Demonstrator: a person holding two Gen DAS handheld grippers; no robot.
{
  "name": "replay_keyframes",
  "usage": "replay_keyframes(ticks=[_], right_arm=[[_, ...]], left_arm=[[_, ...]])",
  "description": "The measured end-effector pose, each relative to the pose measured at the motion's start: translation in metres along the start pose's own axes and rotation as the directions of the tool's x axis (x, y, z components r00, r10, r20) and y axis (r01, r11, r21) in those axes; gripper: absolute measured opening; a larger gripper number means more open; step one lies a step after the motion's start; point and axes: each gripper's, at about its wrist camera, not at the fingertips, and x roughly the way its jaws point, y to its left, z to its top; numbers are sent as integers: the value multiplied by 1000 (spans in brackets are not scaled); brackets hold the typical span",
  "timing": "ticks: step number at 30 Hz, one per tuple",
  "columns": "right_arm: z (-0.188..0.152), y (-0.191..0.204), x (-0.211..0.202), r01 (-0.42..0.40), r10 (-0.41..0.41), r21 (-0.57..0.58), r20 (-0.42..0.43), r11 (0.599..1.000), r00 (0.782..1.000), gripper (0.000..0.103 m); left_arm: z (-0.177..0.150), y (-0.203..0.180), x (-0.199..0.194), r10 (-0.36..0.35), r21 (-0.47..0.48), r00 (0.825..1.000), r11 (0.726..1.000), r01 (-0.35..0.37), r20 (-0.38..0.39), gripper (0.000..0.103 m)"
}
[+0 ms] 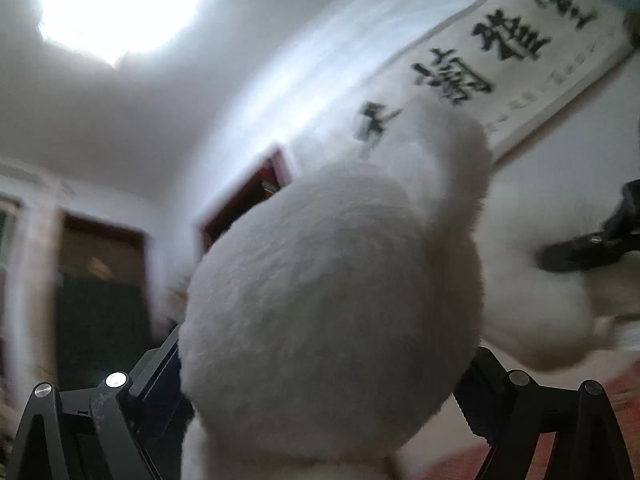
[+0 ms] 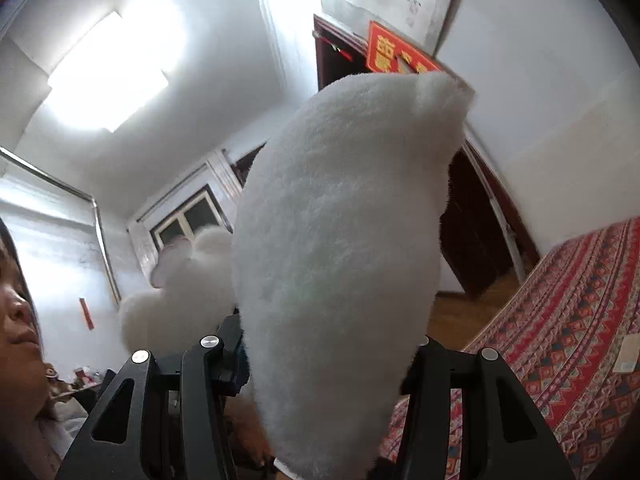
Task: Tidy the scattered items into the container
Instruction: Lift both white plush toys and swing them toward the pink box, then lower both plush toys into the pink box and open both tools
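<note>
White plush toy (image 1: 320, 280): my left fingers (image 1: 132, 384) are gripping one part, my right fingers (image 2: 224, 344) are clamping another (image 2: 336, 240).

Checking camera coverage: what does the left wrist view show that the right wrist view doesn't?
Only left wrist: the right gripper, seen from outside at the right edge, pressed into white fur.
Only right wrist: a person at the left edge and a window.
Both: white plush filling the middle, clamped between that camera's own fingers (left gripper included), plus the ceiling light and calligraphy scroll. Whether it is one toy or two, I can't tell.
</note>
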Motion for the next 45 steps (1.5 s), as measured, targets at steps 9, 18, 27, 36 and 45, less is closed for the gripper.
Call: replay_keyframes(ticks=[9,18,27,36,45], right_arm=[[3,15,-25,152,-150,-136,25,979,988,52],[-4,15,-61,196,-190,-140,51,971,980,52],[-4,56,-141,345,-312,-204,177,916,933,53],[27,84,-258,657,-536,-213,425,724,729,53],[9,126,-405,994,-800,36,598,99,58,53]], left_arm=[[-28,15,31,-91,-84,992,993,84,-82,94],[-18,-9,42,-282,-182,957,947,265,-72,94],[20,-54,97,-639,-416,768,711,566,-47,94],[60,-139,137,-914,-580,396,278,766,85,94],[120,-303,122,-984,-617,90,-26,787,157,94]])
